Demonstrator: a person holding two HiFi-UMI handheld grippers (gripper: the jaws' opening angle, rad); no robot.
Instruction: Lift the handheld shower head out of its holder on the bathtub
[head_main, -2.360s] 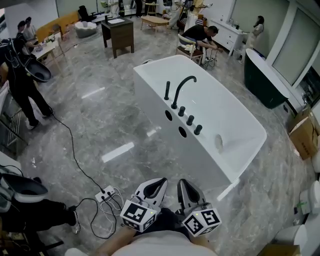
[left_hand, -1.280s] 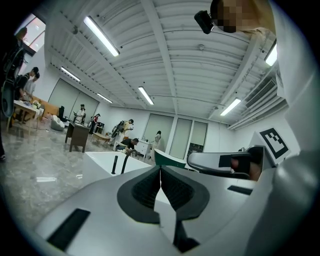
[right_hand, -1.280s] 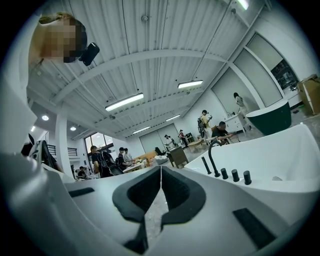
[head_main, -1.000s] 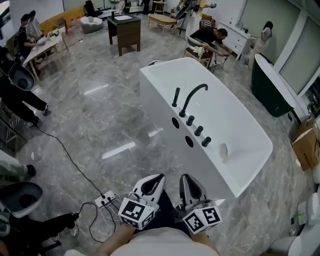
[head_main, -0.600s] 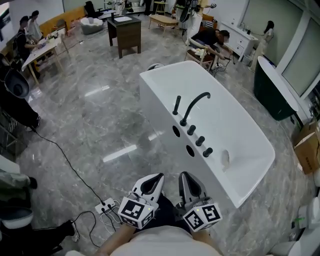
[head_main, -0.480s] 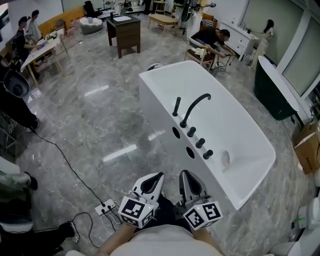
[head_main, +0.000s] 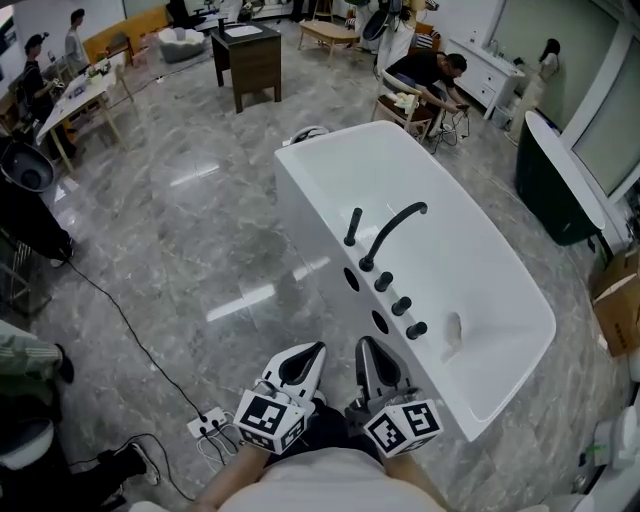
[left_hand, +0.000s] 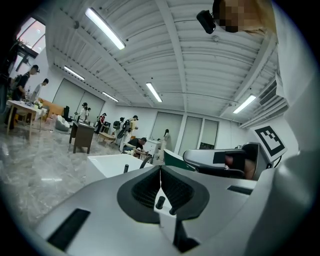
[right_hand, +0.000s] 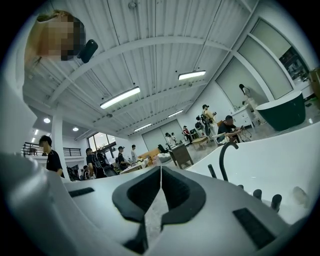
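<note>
Shower head's holder seems too small.

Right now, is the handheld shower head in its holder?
In. The handheld shower head stands upright on the bathtub rim beside the spout; the left gripper and right gripper, both shut, are short of it.

We stand near the white tub with both grippers low in front of us.
The left gripper and right gripper sit side by side, apart from the tub. On its near rim the black shower head stands up, with a bent tap beside it and a row of knobs. A plug strip lies on the grey floor.
</note>
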